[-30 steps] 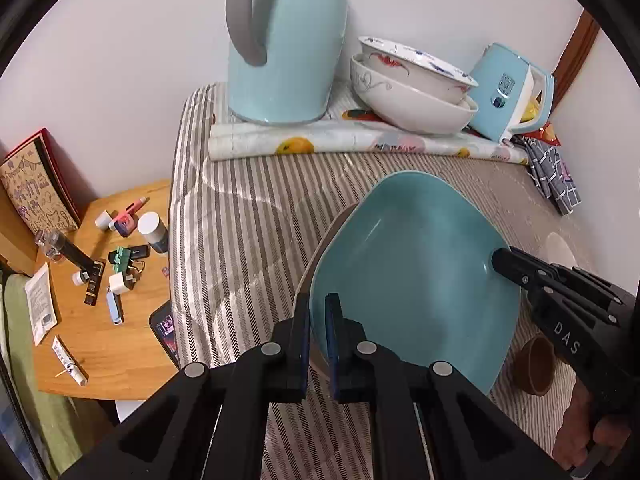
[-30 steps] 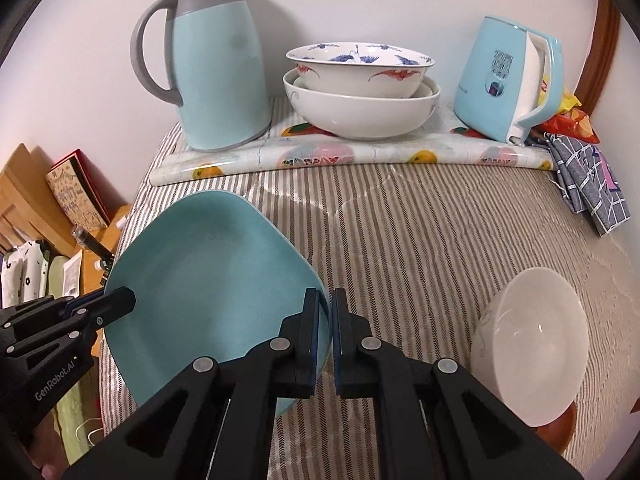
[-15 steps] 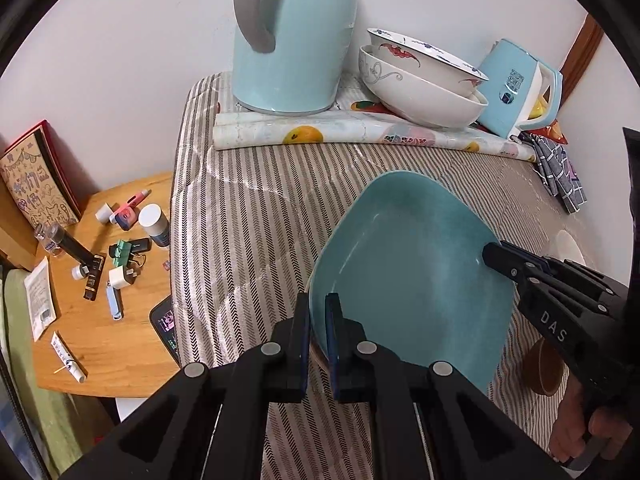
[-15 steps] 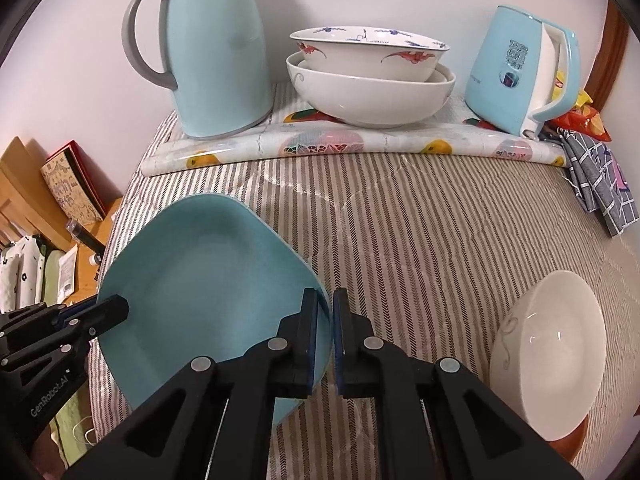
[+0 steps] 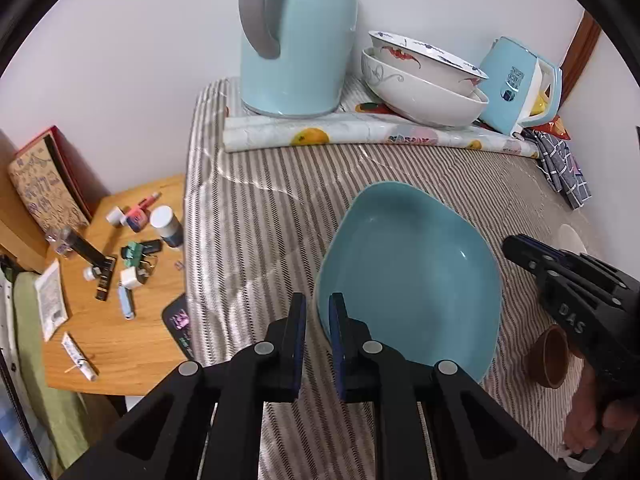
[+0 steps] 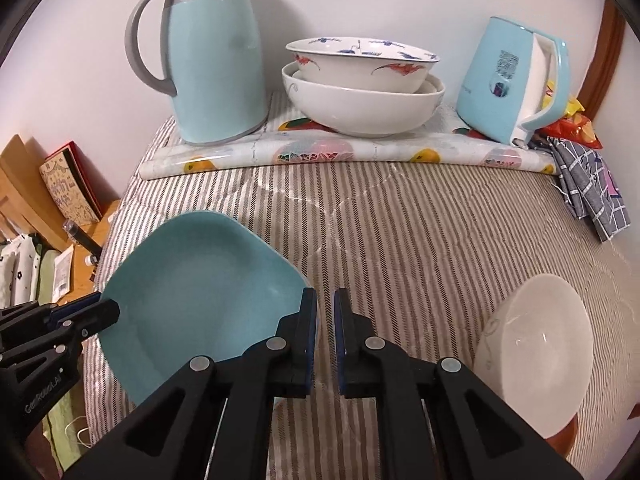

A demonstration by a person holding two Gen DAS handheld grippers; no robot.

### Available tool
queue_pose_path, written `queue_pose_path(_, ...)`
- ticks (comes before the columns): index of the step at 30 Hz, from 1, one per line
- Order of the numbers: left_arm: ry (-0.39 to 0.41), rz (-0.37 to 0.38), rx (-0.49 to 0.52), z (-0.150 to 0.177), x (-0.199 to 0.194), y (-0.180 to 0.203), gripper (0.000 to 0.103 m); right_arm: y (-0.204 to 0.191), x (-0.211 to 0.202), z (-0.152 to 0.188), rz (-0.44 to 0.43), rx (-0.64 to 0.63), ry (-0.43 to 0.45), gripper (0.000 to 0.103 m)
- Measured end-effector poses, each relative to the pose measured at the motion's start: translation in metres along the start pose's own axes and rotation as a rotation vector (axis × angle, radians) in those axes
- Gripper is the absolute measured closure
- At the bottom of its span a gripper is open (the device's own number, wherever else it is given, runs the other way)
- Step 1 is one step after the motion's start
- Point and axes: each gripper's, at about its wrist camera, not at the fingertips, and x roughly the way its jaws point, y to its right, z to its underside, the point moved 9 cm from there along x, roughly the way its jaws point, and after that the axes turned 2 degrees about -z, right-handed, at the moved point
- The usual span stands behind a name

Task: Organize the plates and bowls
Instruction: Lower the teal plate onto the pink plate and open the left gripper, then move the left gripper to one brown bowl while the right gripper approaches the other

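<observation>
A teal squarish plate (image 5: 412, 276) lies on the striped cloth; it also shows in the right wrist view (image 6: 200, 292). My left gripper (image 5: 317, 312) has its jaws slightly parted, with the plate's left rim at the gap. My right gripper (image 6: 325, 312) is slightly open beside the plate's right edge and off it. Two stacked white bowls (image 6: 360, 92) stand at the back. A white bowl (image 6: 536, 348) leans at the right, on something brown.
A teal thermos jug (image 6: 208, 56) and a teal kettle (image 6: 516, 80) stand at the back on a rolled fruit-print mat (image 6: 352, 154). A checked cloth (image 6: 588, 192) lies right. A wooden side table (image 5: 108, 292) with small items is left. A brown cup (image 5: 550, 356) sits near the right gripper.
The plate came down from tilted to flat on the cloth. Both grippers opened a little; the right one came off the plate's edge.
</observation>
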Motion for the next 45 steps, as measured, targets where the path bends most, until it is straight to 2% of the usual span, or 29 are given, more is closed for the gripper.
queue_pose_path(3, 0.006, -0.01, 0.002, 0.001, -0.007, 0.001, 0.082, 0.005, -0.011, 0.004, 0.011, 0.01, 0.016, 0.087)
queue_pose_path(5, 0.02, -0.013, 0.013, 0.001, -0.013, 0.004, 0.074, 0.01, -0.022, 0.007, 0.019, 0.021, 0.04, 0.068)
queue_pose_path(8, 0.047, -0.03, 0.036, 0.001, -0.025, 0.012, 0.052, 0.019, -0.043, 0.014, 0.027, 0.037, 0.082, 0.058)
queue_pose_path(9, 0.06, -0.037, 0.045, 0.001, -0.029, 0.016, 0.046, 0.021, -0.048, 0.017, 0.028, 0.042, 0.085, 0.057)
queue_pose_path(11, 0.087, -0.041, 0.067, 0.001, -0.039, 0.025, 0.046, 0.031, -0.059, 0.024, 0.043, 0.064, 0.089, 0.057)
queue_pose_path(14, 0.111, -0.035, 0.085, 0.004, -0.051, 0.041, 0.036, 0.048, -0.075, 0.037, 0.07, 0.095, 0.094, 0.057)
queue_pose_path(21, 0.118, -0.008, 0.098, 0.021, -0.064, 0.085, 0.033, 0.096, -0.107, 0.076, 0.136, 0.169, 0.113, 0.053)
queue_pose_path(25, 0.154, 0.07, 0.144, 0.033, -0.072, 0.116, 0.033, 0.126, -0.121, 0.1, 0.164, 0.203, 0.133, 0.053)
queue_pose_path(27, 0.164, 0.09, 0.168, 0.039, -0.074, 0.132, 0.033, 0.141, -0.126, 0.111, 0.148, 0.235, 0.135, 0.053)
queue_pose_path(29, 0.158, 0.112, 0.195, 0.045, -0.075, 0.147, 0.033, 0.154, -0.13, 0.12, 0.14, 0.257, 0.136, 0.053)
queue_pose_path(33, 0.089, 0.134, 0.198, 0.057, -0.062, 0.168, 0.033, 0.173, -0.129, 0.137, 0.143, 0.278, 0.111, 0.053)
queue_pose_path(39, 0.056, 0.138, 0.197, 0.069, -0.047, 0.187, 0.033, 0.186, -0.129, 0.153, 0.146, 0.275, 0.089, 0.053)
queue_pose_path(45, 0.072, 0.116, 0.225, 0.07, -0.036, 0.201, 0.033, 0.196, -0.129, 0.156, 0.158, 0.281, 0.111, 0.053)
